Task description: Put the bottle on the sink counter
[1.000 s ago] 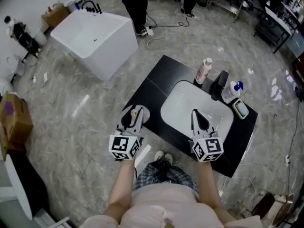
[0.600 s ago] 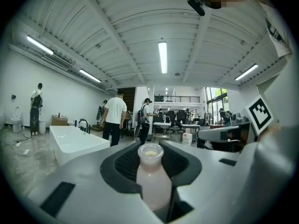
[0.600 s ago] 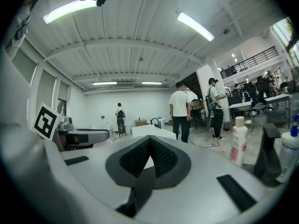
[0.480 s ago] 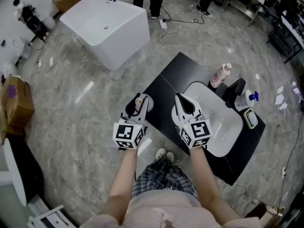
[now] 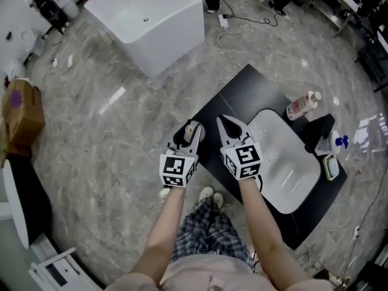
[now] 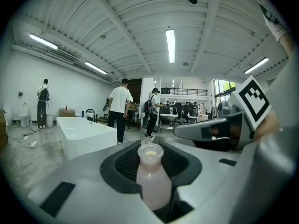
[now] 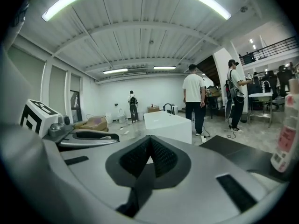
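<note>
A small pale, open-topped bottle (image 6: 152,183) stands upright between the jaws of my left gripper (image 6: 154,155), which is shut on it. In the head view that gripper (image 5: 188,130) holds the bottle (image 5: 189,128) at the near left edge of the black sink counter (image 5: 239,96). My right gripper (image 5: 226,122) hovers just to its right, over the counter beside the white basin (image 5: 285,162). In its own view my right gripper (image 7: 150,143) has its pads pressed together with nothing between them.
On the counter's far side stand a pink bottle (image 5: 302,105), a black faucet (image 5: 320,132), a blue-capped bottle (image 5: 337,142) and a soap dish (image 5: 330,166). A white bathtub (image 5: 148,20) stands behind, a cardboard box (image 5: 21,111) at left. People stand beyond the tub.
Both grippers have drawn closer together. The right gripper has shifted left from over the basin to the counter's left part. The left gripper has come to the counter's edge with the bottle.
</note>
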### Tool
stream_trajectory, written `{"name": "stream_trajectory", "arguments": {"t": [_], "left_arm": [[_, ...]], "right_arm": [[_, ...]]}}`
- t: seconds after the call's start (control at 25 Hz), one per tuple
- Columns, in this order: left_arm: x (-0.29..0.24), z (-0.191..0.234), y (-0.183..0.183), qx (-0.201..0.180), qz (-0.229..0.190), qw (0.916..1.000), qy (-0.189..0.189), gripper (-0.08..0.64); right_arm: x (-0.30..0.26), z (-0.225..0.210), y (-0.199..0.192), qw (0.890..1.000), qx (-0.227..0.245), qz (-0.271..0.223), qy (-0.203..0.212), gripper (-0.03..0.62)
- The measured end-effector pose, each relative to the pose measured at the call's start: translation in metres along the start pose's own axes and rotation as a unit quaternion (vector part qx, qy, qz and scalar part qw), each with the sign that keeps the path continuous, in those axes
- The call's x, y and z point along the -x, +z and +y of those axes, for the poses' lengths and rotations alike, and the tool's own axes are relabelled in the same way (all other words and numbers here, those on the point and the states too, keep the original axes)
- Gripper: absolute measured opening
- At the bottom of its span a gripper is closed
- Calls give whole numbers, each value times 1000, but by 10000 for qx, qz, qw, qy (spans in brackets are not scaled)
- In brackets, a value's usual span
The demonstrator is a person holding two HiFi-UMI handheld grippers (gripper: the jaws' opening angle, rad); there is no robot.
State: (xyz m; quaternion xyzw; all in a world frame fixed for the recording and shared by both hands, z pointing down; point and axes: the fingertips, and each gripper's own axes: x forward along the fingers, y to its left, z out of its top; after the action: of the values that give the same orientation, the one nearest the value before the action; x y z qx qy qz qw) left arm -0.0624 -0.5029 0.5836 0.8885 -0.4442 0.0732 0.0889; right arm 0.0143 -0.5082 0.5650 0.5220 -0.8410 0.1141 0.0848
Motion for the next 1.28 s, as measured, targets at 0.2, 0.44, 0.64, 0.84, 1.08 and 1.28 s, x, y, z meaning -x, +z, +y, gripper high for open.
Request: {"name": "stream_trajectory", "arguments": {"t": [0.2, 0.44, 0.64, 0.84, 1.08, 1.28], "left_arm": [[-9, 0, -29, -36, 233, 9997, 22, 135], [-13, -2, -49, -134, 406, 9991, 9, 135], [-14, -7, -51, -378, 317, 9988, -2, 135], [-13, -8, -49, -297, 163, 9994, -71, 137], [-9, -13, -44, -224, -30, 9997, -72, 282], [-8, -13, -38, -347, -16, 9994, -62, 285]], "right_arm": [[-16, -1, -31, 9994, 11, 342, 88, 15], [-16, -11, -46, 9987, -85, 507, 25, 15], [-13, -17, -53, 9982, -199, 572, -21, 15], [-6, -20, -56, 9980, -238, 576, -57, 15], [0, -24, -56, 9982, -267, 536, -91, 15], [5, -26, -54, 9983, -297, 493, -135, 15]]}}
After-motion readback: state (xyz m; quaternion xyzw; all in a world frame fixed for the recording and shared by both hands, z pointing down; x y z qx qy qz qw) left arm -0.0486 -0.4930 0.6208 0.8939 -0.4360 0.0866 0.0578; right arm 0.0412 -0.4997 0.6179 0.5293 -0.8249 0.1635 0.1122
